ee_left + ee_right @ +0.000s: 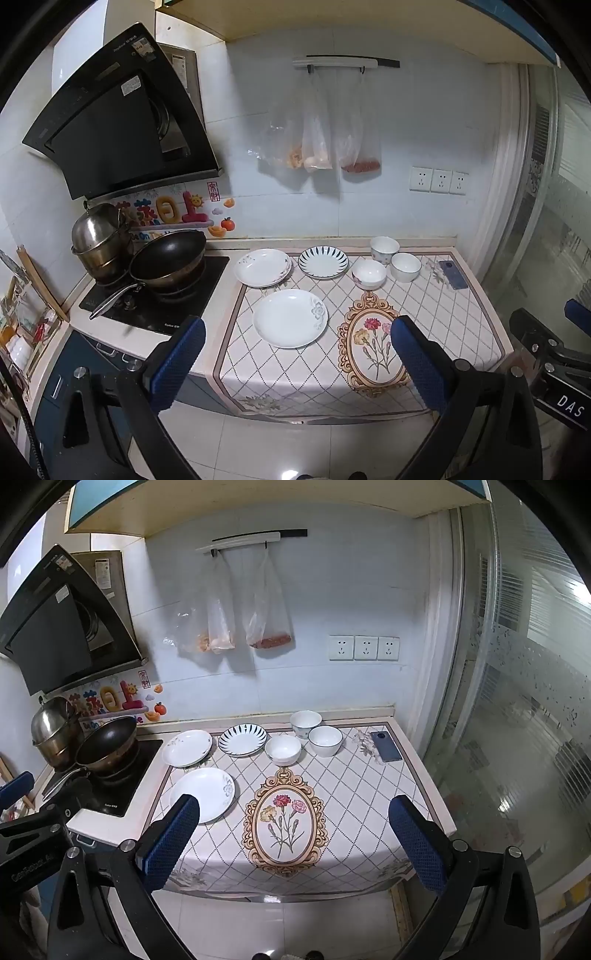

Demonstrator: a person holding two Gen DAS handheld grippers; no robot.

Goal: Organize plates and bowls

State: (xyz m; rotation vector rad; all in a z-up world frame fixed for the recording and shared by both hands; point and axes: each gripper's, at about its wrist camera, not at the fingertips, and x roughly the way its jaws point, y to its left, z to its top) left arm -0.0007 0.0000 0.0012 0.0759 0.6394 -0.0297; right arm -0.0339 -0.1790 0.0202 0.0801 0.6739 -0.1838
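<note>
A kitchen counter covered by a patterned cloth (461,321), seen from two handheld grippers held back from its front edge; the left gripper (297,365) and the right gripper (293,843) both have their blue fingers spread wide and grasp nothing. On the cloth lie a white plate (290,318) nearest the front; behind it a stack of white plates (263,272) beside the stove (155,310); next to that a striped plate (323,262); then three bowls (369,274) clustered close together toward the right, near a phone (452,274). Nothing seems sorted yet, so this looks like the opening step; the next move probably calls for reaching forward and closing on a rim, likely the near plate's.
</note>
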